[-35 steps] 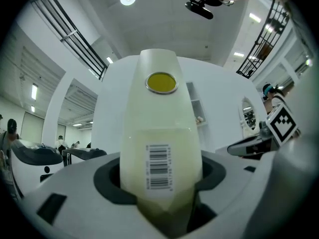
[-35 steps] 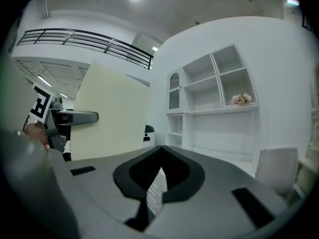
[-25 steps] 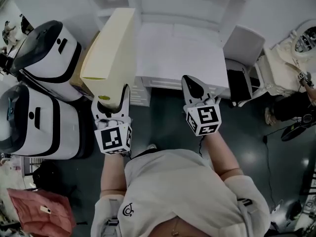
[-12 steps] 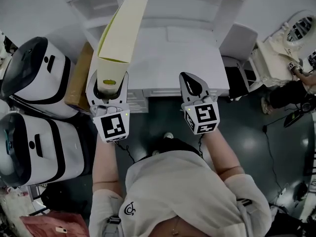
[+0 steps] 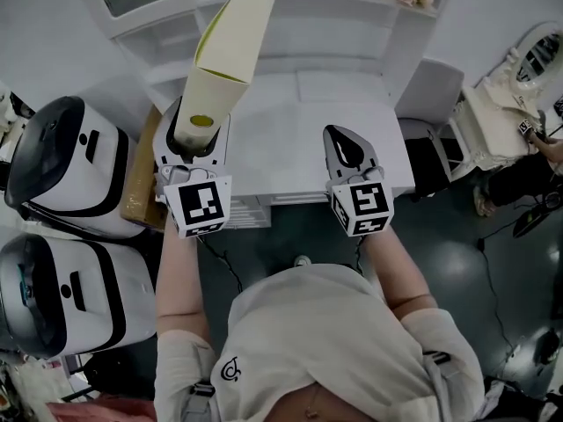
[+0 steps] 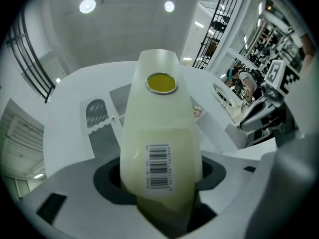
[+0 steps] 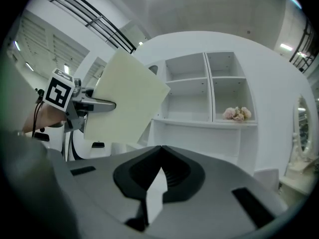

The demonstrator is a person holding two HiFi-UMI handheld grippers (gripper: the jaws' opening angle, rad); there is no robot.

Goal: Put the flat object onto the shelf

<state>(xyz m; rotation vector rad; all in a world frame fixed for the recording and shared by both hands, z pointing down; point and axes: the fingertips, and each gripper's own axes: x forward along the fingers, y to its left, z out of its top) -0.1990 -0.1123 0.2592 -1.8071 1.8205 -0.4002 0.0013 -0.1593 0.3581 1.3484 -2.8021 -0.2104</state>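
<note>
The flat object is a thin pale-yellow box [image 5: 225,53] with a yellow round sticker and a barcode on its near end [image 6: 159,133]. My left gripper [image 5: 194,137] is shut on that near end and holds the box on edge, sloping up and away over the left part of the white desk [image 5: 334,121]. The white shelf unit [image 5: 308,20] with open compartments [image 7: 207,91] stands behind the desk, beyond the box's far end. My right gripper [image 5: 348,152] hovers over the desk's front edge, its jaws together with nothing in them [image 7: 158,176]. In the right gripper view the box [image 7: 127,103] shows at the left.
Pink flowers [image 7: 236,114] sit in the shelf's lower right compartment. Two white-and-black appliances [image 5: 66,170] and a brown carton [image 5: 141,178] stand left of the desk. A white side panel [image 5: 435,82] and a cream bag [image 5: 497,117] are to the right.
Both grippers have moved forward to the desk. The left one has lifted and rolled the box from beside the desk to above its left part, toward the shelf.
</note>
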